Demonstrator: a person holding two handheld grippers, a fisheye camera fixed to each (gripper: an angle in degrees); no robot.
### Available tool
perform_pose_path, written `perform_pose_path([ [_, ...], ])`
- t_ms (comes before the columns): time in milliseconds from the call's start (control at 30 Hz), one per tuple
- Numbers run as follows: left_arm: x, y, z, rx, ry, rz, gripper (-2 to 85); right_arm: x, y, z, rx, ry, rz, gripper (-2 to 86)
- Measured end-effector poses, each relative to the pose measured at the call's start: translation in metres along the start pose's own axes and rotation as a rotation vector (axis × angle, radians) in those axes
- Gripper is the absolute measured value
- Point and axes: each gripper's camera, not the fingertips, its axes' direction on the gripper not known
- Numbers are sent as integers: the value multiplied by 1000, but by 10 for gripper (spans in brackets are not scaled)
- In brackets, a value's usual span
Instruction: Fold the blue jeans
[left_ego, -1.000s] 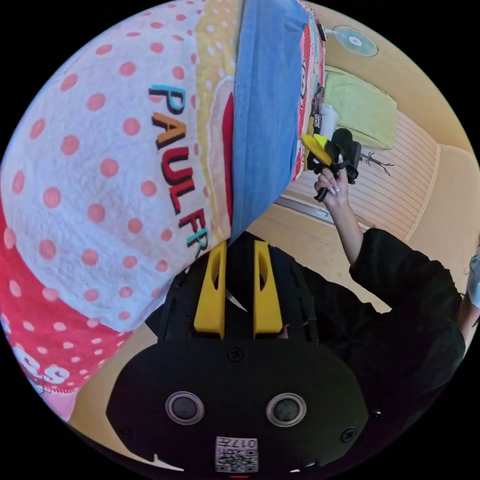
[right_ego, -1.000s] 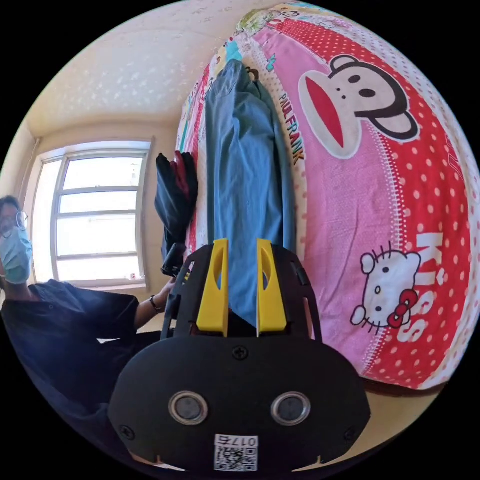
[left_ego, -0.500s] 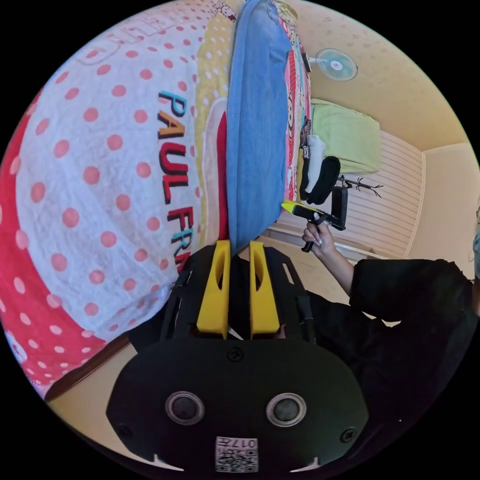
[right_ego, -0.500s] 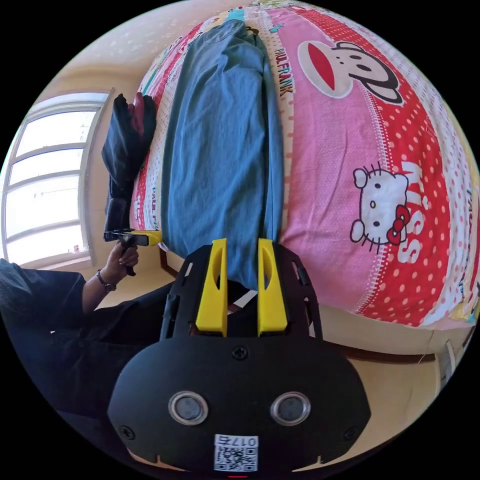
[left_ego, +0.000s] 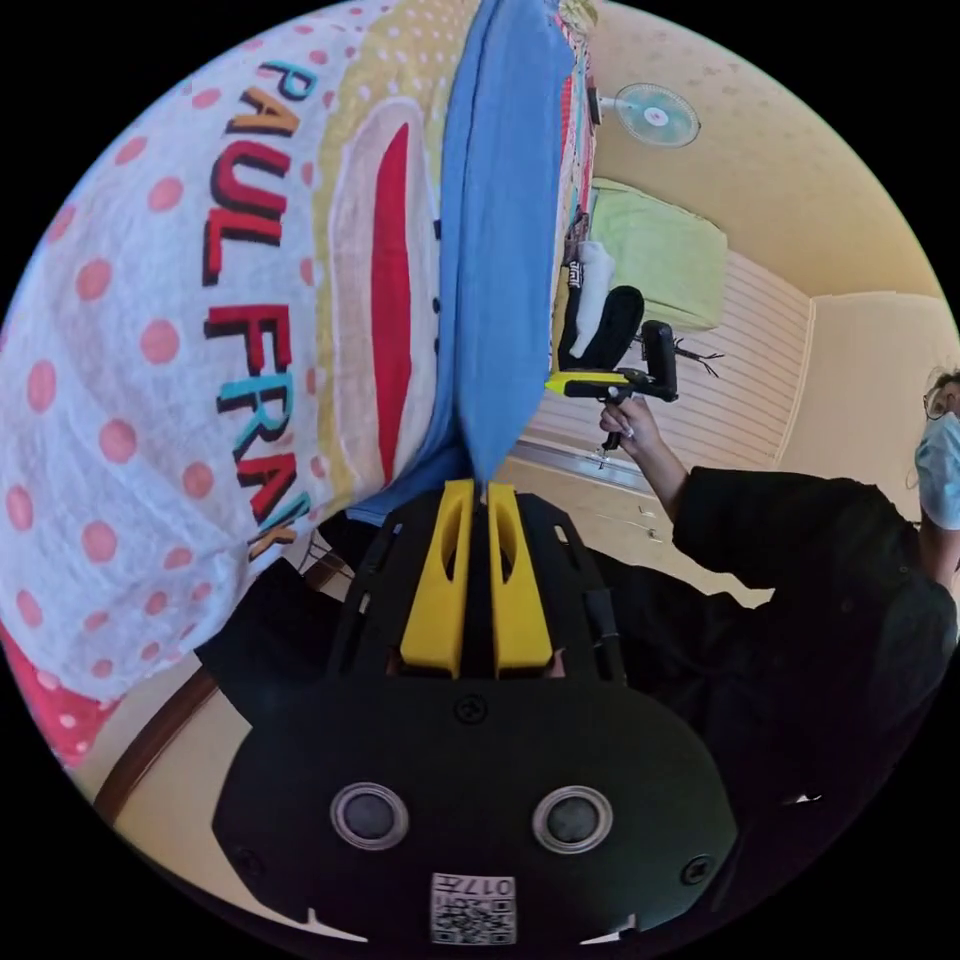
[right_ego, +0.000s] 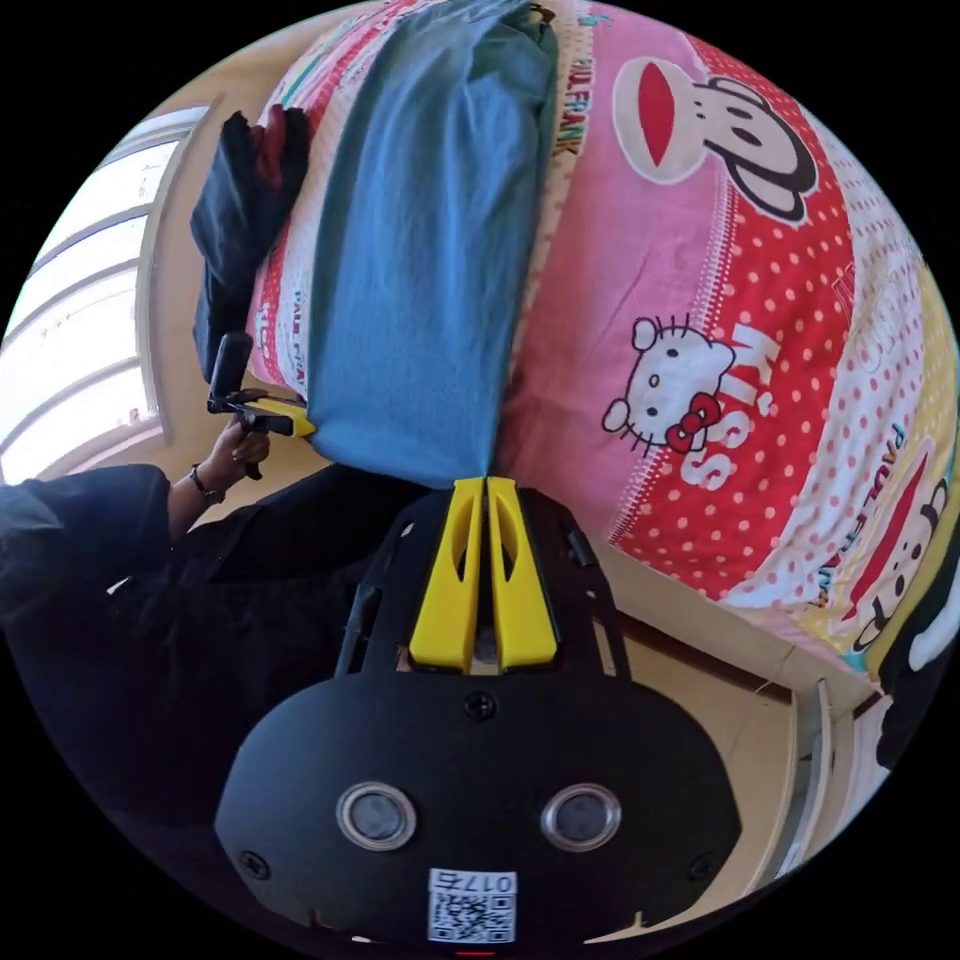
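The blue jeans (right_ego: 420, 250) lay lengthwise on the bed (right_ego: 760, 330). The left gripper (left_ego: 476, 487) and right gripper (right_ego: 485, 482) each had fingers closed narrow on a hem corner at the bed's edge

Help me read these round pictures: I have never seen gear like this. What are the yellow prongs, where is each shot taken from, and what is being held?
Each picture comes from a fisheye camera riding on a hand-held gripper, so the yellow prongs at the bottom are that gripper's own jaws. A person holds one gripper in each hand. In the left gripper view, the left gripper has its jaws pinched together on one end corner of the blue jeans. In the right gripper view, the right gripper pinches the other corner of the same end. The jeans lie stretched out long on a bed with a cartoon-print cover. Some dark clothing lies beside them, near the window. Each view also catches the other gripper in the person's far hand.
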Motion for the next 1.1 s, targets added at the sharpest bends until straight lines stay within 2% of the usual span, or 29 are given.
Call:
perform_pose_path([
  [67, 3, 1, -11, 60, -56, -15, 99, -4, 4, -9, 13, -28, -13, 41],
  [200, 14, -10, -42, 228, -112, 18, 121, -3, 11, -63, 220, -148, -7, 103],
  [333, 10, -59, -54, 315, -98, 43, 142, 36, -10, -98, 433, -415, 4, 125],
  [400, 5, -84, -53, 336, -57, 52, 140, 58, -31, -100, 473, -583, 25, 135],
  [500, 1, -119, -50, 376, -43, 82, 127, 74, -73, -99, 473, -814, -1, 134],
  [600, -3, -145, -41, 373, -29, 97, 100, 62, -108, -101, 423, -928, -74, 93],
  [700, -12, -163, -16, 290, 51, 76, 66, 35, -125, -102, 328, -1063, -152, 81],
  [833, -11, -144, 8, 346, 96, 48, 14, 0, -89, -111, 299, -1096, -226, 54],
  [967, 26, -84, 11, 486, 244, 191, -2, -17, -12, -135, 457, -1257, -286, 29],
  [1100, 98, -26, 28, 464, 214, 338, -6, -71, 90, -179, 480, -1318, -426, 18],
])
